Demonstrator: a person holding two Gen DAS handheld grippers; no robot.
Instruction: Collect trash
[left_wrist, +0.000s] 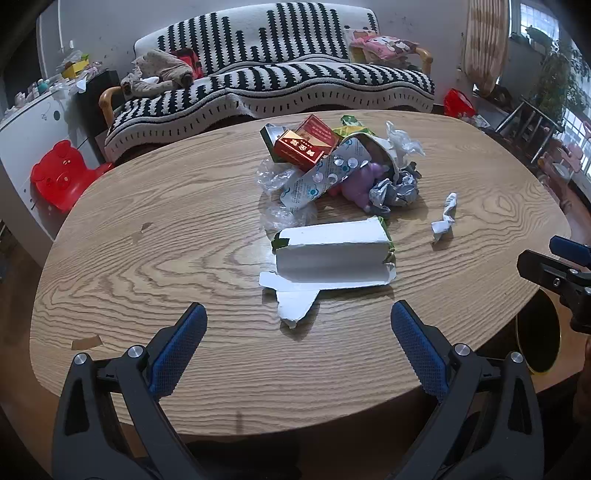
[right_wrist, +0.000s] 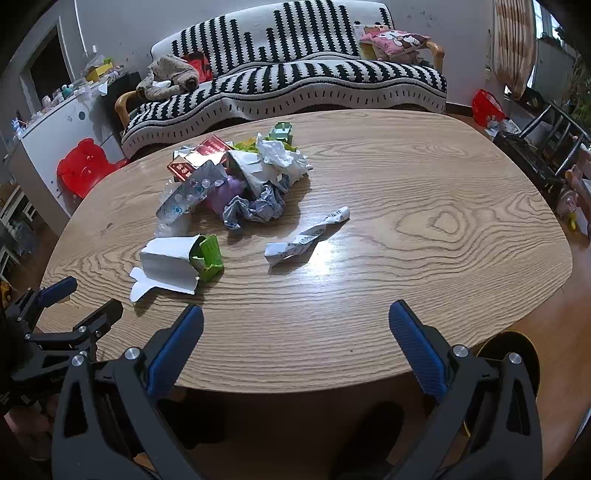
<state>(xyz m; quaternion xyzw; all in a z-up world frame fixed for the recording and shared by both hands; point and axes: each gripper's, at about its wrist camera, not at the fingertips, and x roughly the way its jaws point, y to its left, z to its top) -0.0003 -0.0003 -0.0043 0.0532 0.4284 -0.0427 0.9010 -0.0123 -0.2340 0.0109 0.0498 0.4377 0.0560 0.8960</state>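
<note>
Trash is heaped on the oval wooden table (left_wrist: 147, 266): a red carton (left_wrist: 304, 142), a silver blister pack (left_wrist: 325, 173), crumpled paper (left_wrist: 395, 188) and clear plastic wrap (left_wrist: 273, 177). Nearer lies a torn white box with green print (left_wrist: 332, 254), seen also in the right wrist view as the white box (right_wrist: 173, 264). A twisted paper scrap (left_wrist: 445, 218) lies apart, and shows as the scrap (right_wrist: 310, 236). My left gripper (left_wrist: 299, 325) hovers open just short of the white box. My right gripper (right_wrist: 295, 328) is open above the table's near edge, nothing between its fingers.
A striped sofa (left_wrist: 280, 81) with a plush toy stands behind the table. A red plastic stool (left_wrist: 62, 173) is at the left by a white cabinet. A black round bin (left_wrist: 539, 332) sits under the table's right edge. Chairs and plants crowd the far right.
</note>
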